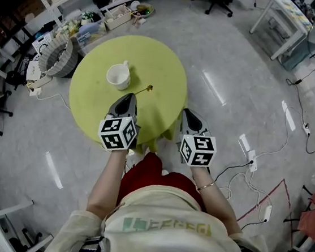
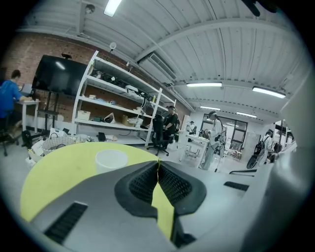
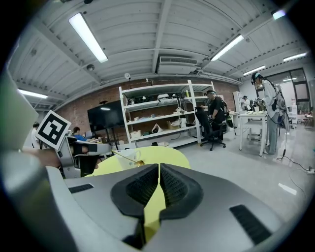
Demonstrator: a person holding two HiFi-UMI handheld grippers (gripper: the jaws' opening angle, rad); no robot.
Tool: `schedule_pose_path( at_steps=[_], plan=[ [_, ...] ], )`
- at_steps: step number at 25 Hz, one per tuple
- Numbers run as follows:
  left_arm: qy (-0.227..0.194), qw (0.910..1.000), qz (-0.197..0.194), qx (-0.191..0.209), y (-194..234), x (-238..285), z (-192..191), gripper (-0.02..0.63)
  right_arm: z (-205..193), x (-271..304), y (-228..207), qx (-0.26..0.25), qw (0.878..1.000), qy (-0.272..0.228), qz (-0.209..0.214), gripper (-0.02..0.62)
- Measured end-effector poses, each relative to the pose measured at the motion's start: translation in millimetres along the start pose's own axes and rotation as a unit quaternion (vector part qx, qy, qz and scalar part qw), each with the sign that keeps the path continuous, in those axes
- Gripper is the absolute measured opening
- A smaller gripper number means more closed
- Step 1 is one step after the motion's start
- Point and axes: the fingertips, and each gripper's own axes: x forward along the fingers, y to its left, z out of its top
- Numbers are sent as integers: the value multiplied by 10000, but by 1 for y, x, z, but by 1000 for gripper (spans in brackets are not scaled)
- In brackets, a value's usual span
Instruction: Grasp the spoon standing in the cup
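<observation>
Both the left gripper (image 1: 129, 97) and the right gripper (image 1: 186, 112) were closed on nothing near the surface's (image 1: 165, 66) front edge, while the spoon (image 1: 142, 90) seemed to lie on the surface just beside the cup (image 1: 118, 75), not in it. The nearer left gripper should probably open, straddle the thin handle crosswise and close gently. The only writing was green shirt print, unreadable

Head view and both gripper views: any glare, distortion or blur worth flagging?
Head view: strong fisheye bend, lamp reflections streak the floor, the table is evenly lit. Left gripper view: dark vignette at the corners, the cup looks pale and soft. Right gripper view: ceiling lamps blown out, the spoon legible.
</observation>
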Motion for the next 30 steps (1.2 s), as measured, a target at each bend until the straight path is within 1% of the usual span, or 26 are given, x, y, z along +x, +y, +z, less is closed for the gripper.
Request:
schedule_pose_path(
  at_steps=[10,16,20,25,30],
  plan=[
    [-76,9994,321,-84,-5,-43,-21,27,-12,-29,6,-93,9997,-33,231,38],
    [-103,9985,524,-131,-8,-62,-27,28,-13,-40,11,-133,9988,-59,463,39],
    [-143,9978,622,-162,-10,-73,-31,28,-14,-44,18,-269,9975,-26,648,38],
    [-198,9968,745,-194,-10,-89,-34,27,-16,-50,24,-452,9967,-64,672,37],
    [-244,9954,898,-222,-7,-105,-37,28,-18,-55,30,-428,9958,-90,805,37]
  ],
)
